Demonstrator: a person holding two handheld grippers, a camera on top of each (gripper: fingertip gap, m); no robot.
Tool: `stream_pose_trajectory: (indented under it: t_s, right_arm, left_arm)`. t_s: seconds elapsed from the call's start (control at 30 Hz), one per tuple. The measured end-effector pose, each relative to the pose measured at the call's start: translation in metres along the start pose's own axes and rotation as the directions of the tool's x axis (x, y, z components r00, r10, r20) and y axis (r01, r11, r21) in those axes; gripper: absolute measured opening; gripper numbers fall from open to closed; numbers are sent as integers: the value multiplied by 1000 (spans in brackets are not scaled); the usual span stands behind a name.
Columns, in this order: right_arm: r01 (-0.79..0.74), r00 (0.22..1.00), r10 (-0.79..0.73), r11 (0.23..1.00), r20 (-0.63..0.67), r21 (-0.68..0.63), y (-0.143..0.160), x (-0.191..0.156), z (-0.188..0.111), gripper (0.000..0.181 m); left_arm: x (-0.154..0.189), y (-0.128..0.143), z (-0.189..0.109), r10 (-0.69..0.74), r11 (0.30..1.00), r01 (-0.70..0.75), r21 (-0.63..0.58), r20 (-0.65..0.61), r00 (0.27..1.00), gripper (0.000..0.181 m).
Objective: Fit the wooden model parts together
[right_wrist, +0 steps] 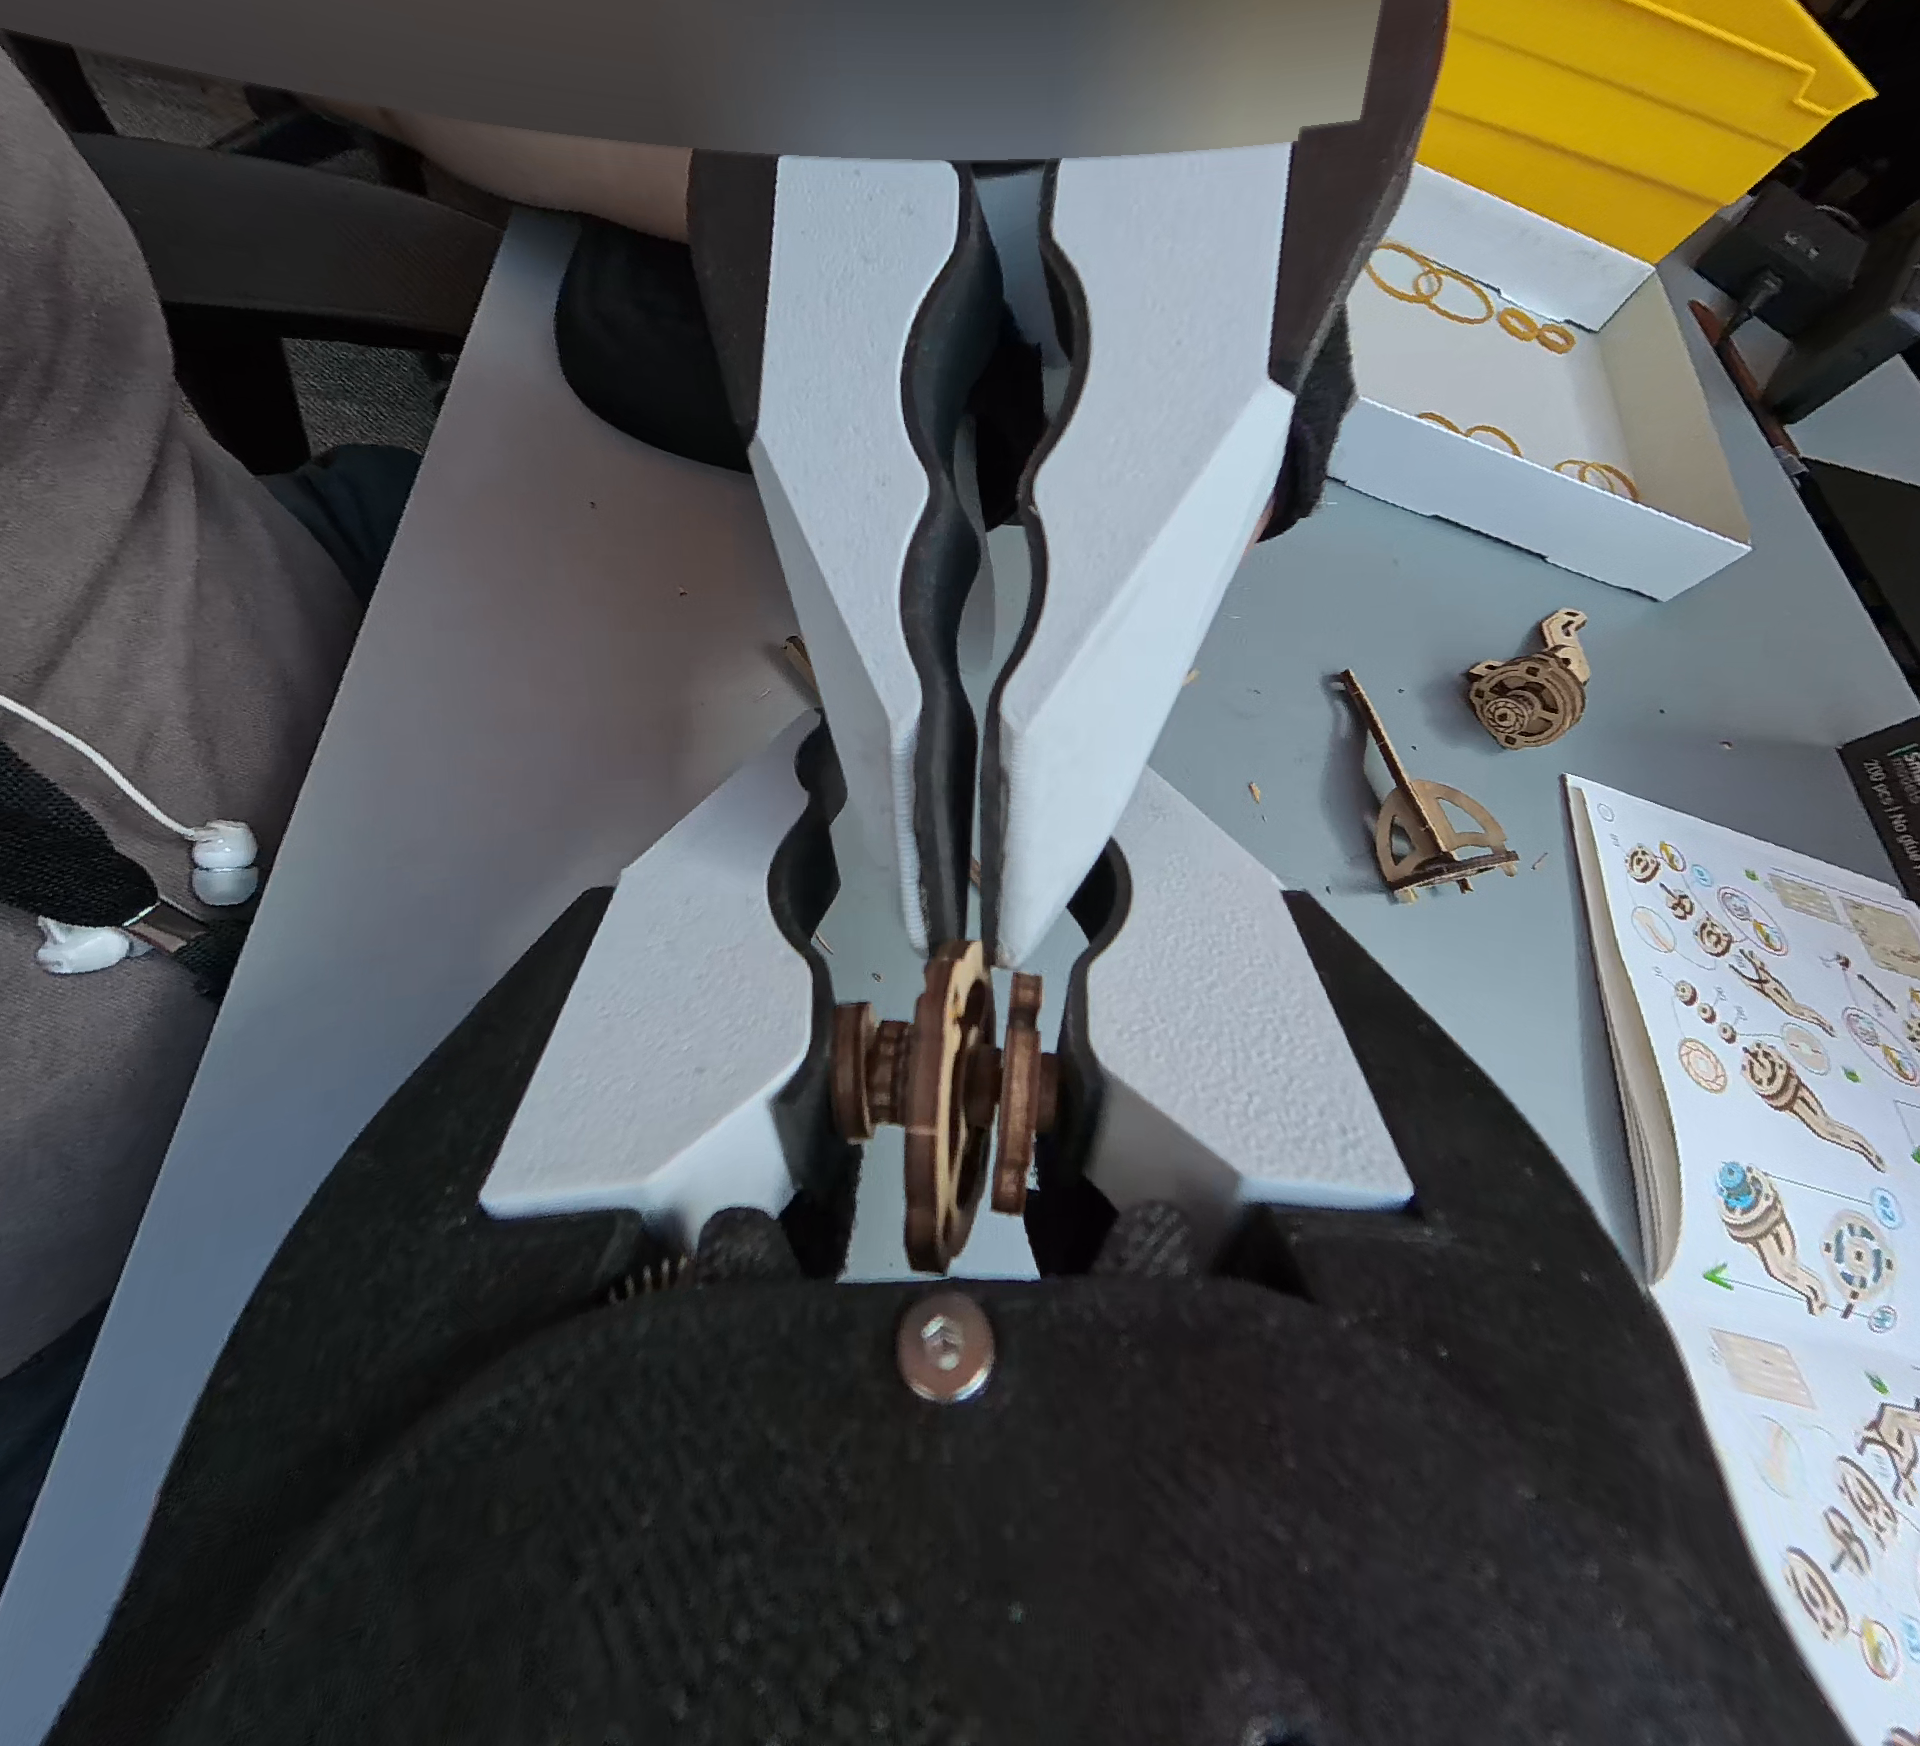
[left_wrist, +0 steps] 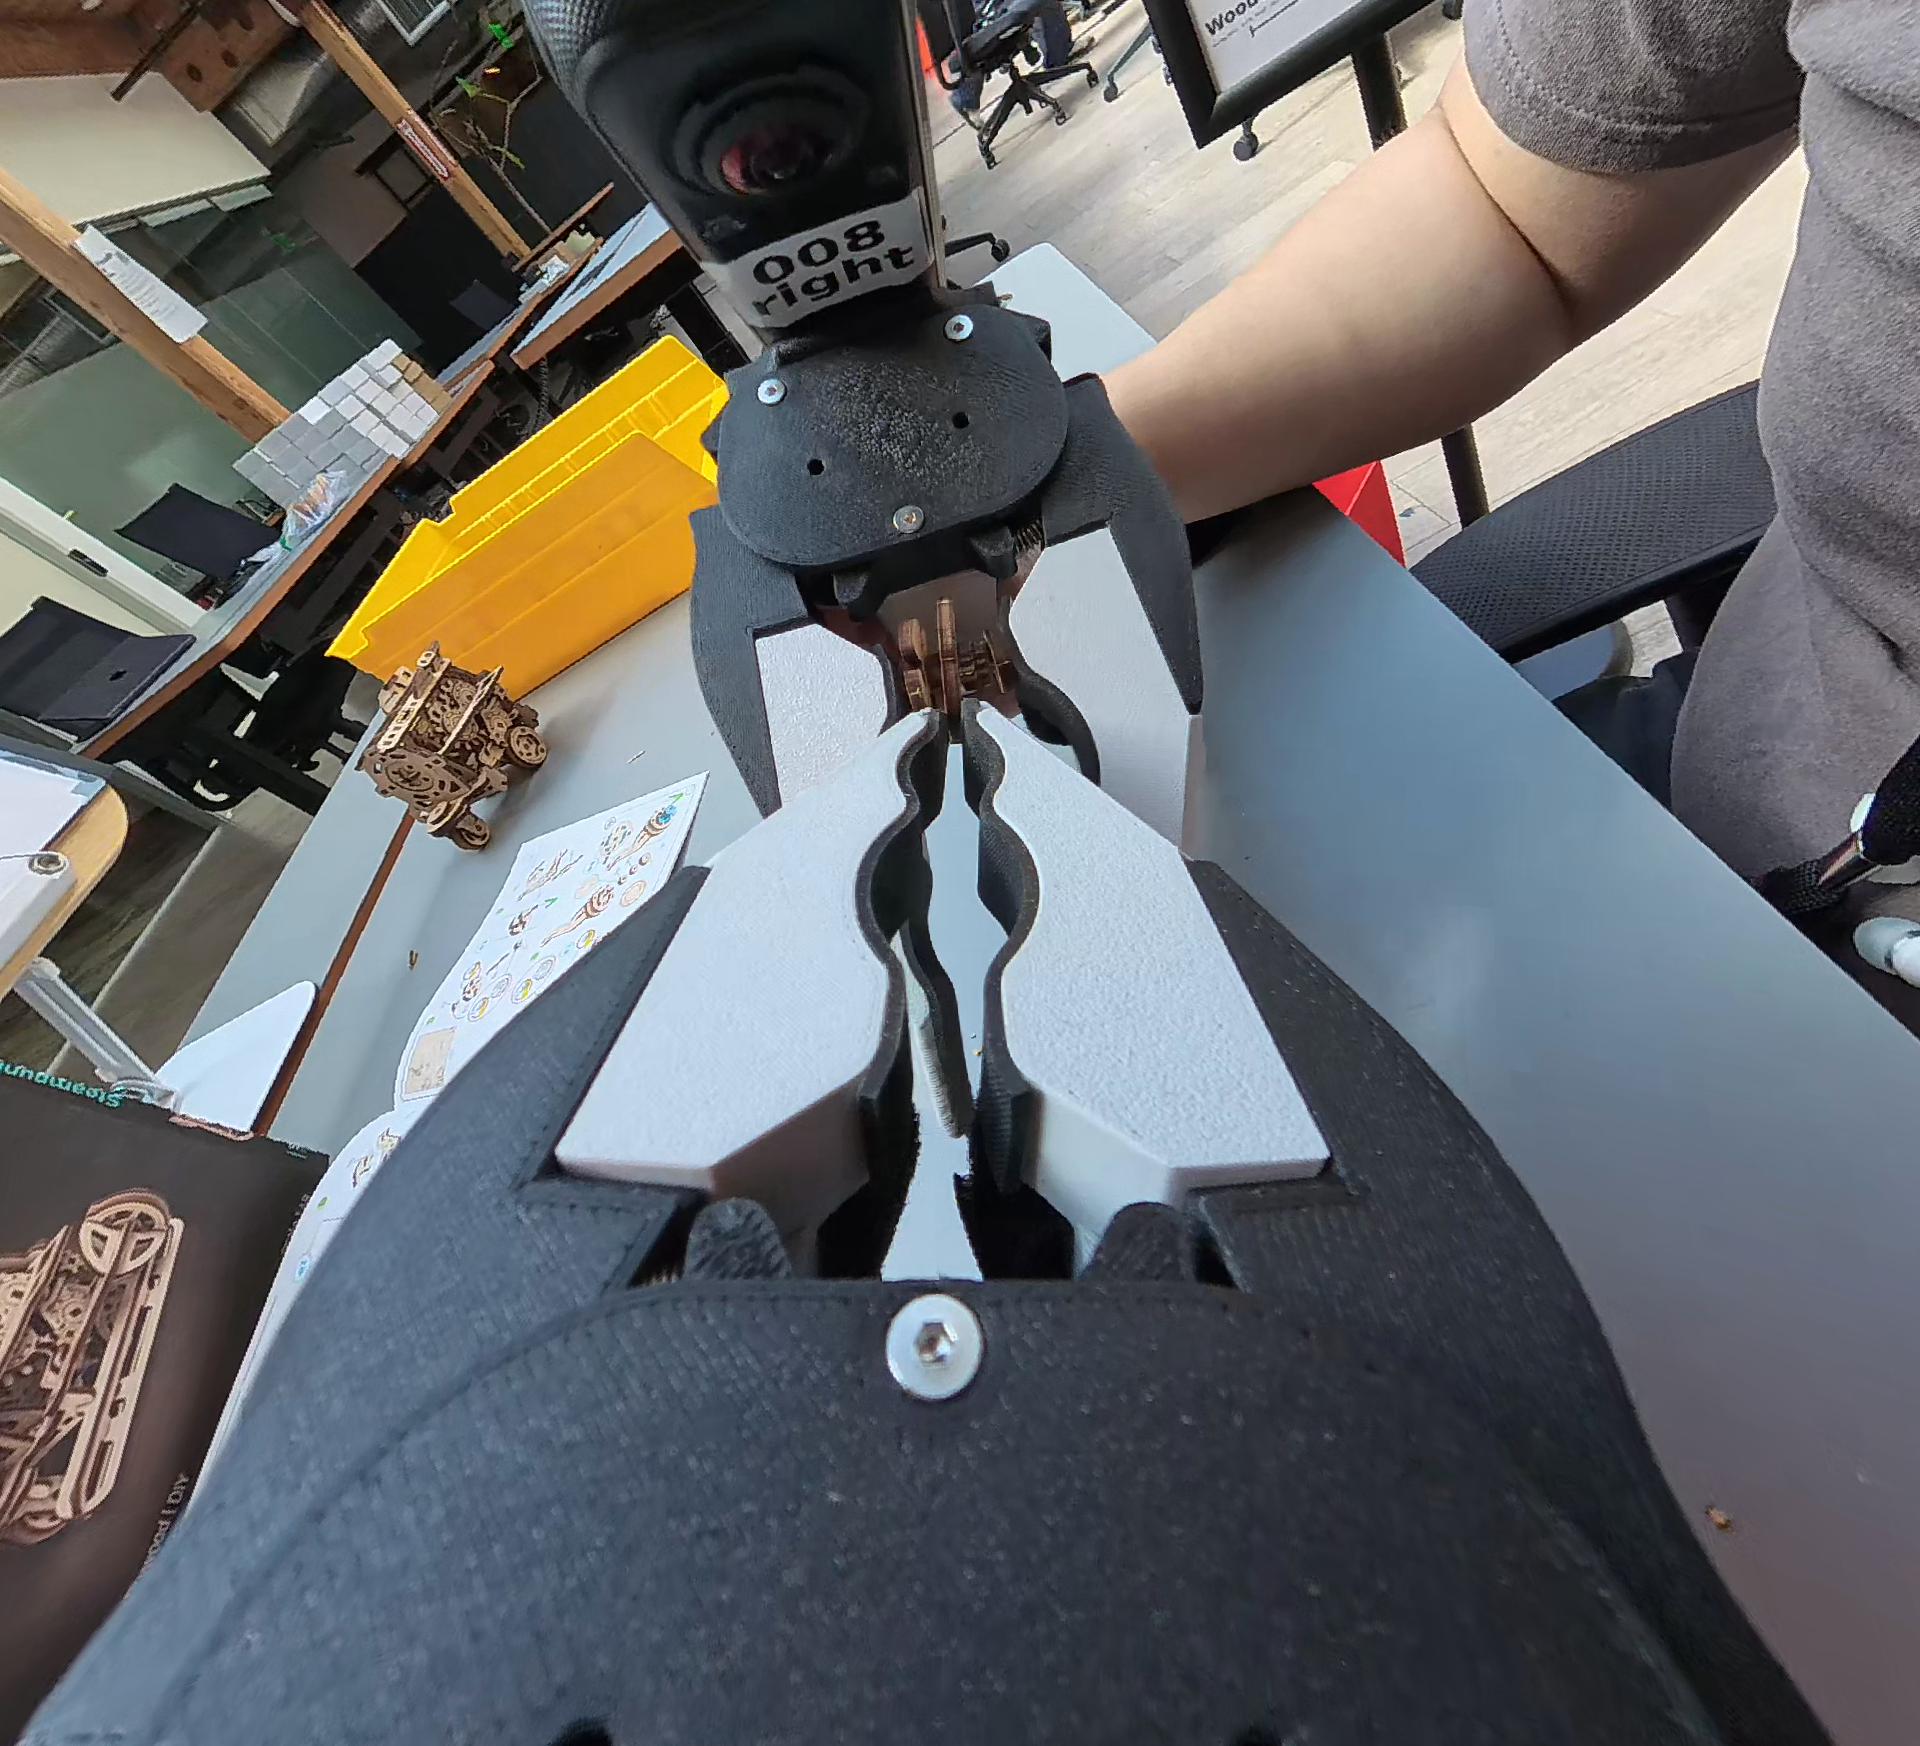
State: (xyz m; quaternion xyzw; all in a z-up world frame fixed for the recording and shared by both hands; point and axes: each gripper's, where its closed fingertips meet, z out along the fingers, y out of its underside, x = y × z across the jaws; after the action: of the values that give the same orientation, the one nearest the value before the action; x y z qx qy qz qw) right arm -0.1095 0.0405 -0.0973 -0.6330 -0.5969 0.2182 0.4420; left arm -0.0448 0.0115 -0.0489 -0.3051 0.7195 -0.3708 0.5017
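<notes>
A small wooden gear assembly [right_wrist: 940, 1099], with a large wheel and smaller gears on one axle, sits deep between the jaws of my right gripper [right_wrist: 971, 751]. The right pads press on the two axle ends. It also shows in the left wrist view [left_wrist: 948, 652], inside the facing right gripper [left_wrist: 982, 761]. My left gripper [right_wrist: 964, 943] comes in from the opposite side. Its nearly closed tips pinch the upper rim of the large wheel. In its own view the left gripper [left_wrist: 948, 720] meets the assembly tip to tip above the grey table [left_wrist: 1403, 865].
Yellow bins [left_wrist: 540, 533] stand at the table's far side. A built wooden model [left_wrist: 447, 740], an instruction sheet [right_wrist: 1766, 1073], a white box with rubber bands [right_wrist: 1507, 408] and loose wooden sub-parts [right_wrist: 1439, 823] [right_wrist: 1527, 699] lie around. A person's arm [left_wrist: 1403, 294] is close by. Some 8 cm of space lies between my two pairs of fingers.
</notes>
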Motion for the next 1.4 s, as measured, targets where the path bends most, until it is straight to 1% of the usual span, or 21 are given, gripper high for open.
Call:
stream_pose_trajectory:
  t_s: [0.3,0.4,0.47,0.6,0.63,0.73,0.9,1.2,1.4]
  right_arm:
    - [-24,998,22,999,61,35,-5,-8,-2,37]
    - [-58,993,53,997,103,50,-4,-9,-1,39]
    - [-64,993,56,995,108,74,-6,-8,-1,41]
    - [-65,996,59,994,71,91,-10,-3,-4,44]
    - [-66,997,60,993,57,97,-10,-1,-4,48]
    - [-59,998,57,993,24,103,-11,3,-6,48]
    - [-14,1000,16,997,-26,73,-8,7,-4,44]
    - [-13,999,15,998,-33,66,-7,7,-5,45]
    - [-5,1000,6,997,-17,75,-10,3,-6,41]
  left_arm:
    - [2,-3,0,-2,1000,2,11,-8,1000,0]
    - [0,-1,1,0,1000,0,2,2,1000,0]
    - [-1,-1,1,2,1000,-2,-3,11,1000,0]
    - [-3,-1,3,14,1000,-13,-19,39,999,0]
    - [-5,-1,3,11,1000,-10,-22,49,999,0]
    - [-6,-2,4,0,1000,2,-29,63,998,0]
    - [-6,-4,5,-52,998,53,-21,45,998,0]
    - [-5,-3,5,-53,998,54,-26,43,998,0]
    - [-3,-5,5,-59,998,59,-18,26,998,0]
